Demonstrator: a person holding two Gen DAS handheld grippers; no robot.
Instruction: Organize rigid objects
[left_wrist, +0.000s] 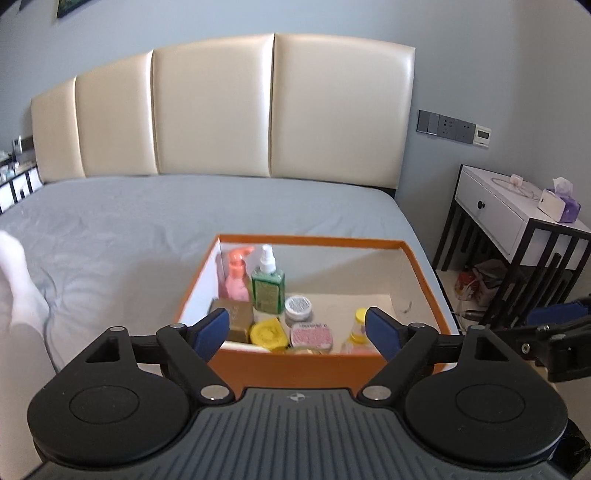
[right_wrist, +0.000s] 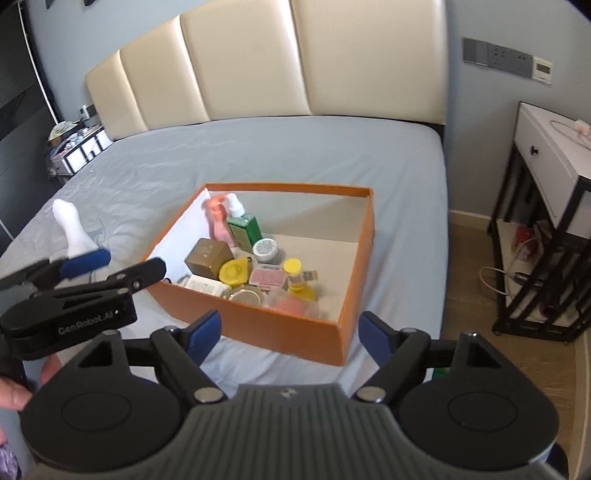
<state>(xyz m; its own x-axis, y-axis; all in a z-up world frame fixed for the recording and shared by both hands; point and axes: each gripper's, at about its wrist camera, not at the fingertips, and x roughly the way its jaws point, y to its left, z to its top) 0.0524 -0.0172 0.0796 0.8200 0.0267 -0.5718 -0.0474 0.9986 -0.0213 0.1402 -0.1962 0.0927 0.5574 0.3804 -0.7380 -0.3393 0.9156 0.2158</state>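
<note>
An orange box (left_wrist: 295, 369) (right_wrist: 354, 258) sits on the grey bed. Inside stand a pink pump bottle (left_wrist: 234, 280) (right_wrist: 218, 221) and a green spray bottle (left_wrist: 267, 288) (right_wrist: 243, 227). A gold box (right_wrist: 207, 258), a yellow case (left_wrist: 267, 334) (right_wrist: 233, 271), a pink tin (left_wrist: 310, 335) (right_wrist: 267, 277), a round silver-lid jar (left_wrist: 298, 308) (right_wrist: 266, 249) and a yellow-capped bottle (left_wrist: 358, 325) (right_wrist: 295, 277) lie near its front. My left gripper (left_wrist: 295, 330) is open and empty just in front of the box. My right gripper (right_wrist: 286, 334) is open and empty at the box's near corner.
The left gripper (right_wrist: 85, 280) shows at the left of the right wrist view. A white sock foot (right_wrist: 72, 227) rests on the bed left of the box. A white nightstand (left_wrist: 517, 218) (right_wrist: 554, 158) stands right of the bed. A cream headboard (left_wrist: 221, 107) backs the bed.
</note>
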